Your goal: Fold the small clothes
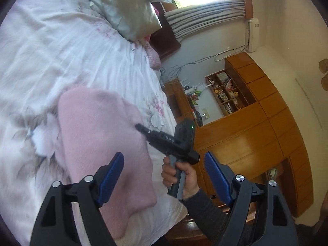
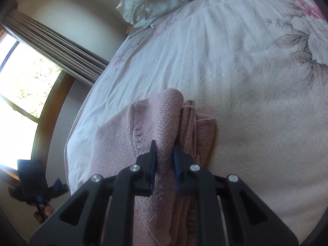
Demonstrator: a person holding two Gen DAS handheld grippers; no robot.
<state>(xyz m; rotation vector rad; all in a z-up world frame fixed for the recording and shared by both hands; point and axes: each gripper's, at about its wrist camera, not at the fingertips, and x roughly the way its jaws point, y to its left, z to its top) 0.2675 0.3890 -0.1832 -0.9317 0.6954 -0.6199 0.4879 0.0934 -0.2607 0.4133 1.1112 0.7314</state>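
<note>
Garment: a pink knit sweater (image 2: pixel 123 135) is lying on the bed near its edge, partly folded, with a raised ridge of fabric running up its middle and a folded layer just beside that ridge on the right.
Right gripper (image 2: pixel 164 149): its blue-padded fingers (image 2: pixel 153 155) are pinching the raised ridge of the pink knit sweater, the pads pressing the cloth from both sides.
Right gripper, seen from the left wrist view: it is reaching over the garment with its tip at the garment's edge; a hand (image 1: pixel 180 176) in a dark sleeve (image 1: pixel 205 211) is gripping its handle.
Left gripper (image 1: pixel 164 164): its fingers (image 1: pixel 111 176) are standing wide apart and holding nothing, with the sweater lying beyond the left pad and the room showing beyond the right one.
Left gripper, seen from the right wrist view: it is showing low at the left, off the bed's edge, blurred.
Bed (image 2: pixel 235 82): a white bedspread with a pink and grey flower print is covering it, wrinkled around the sweater.
Pillows (image 1: pixel 131 10): pale satin ones are sitting at the far end of the bed.
Room: a window (image 2: pixel 20 94) with a grey folded blind, and wooden cabinets (image 1: pixel 256 127) with a cluttered shelf, are standing beyond the bed.
</note>
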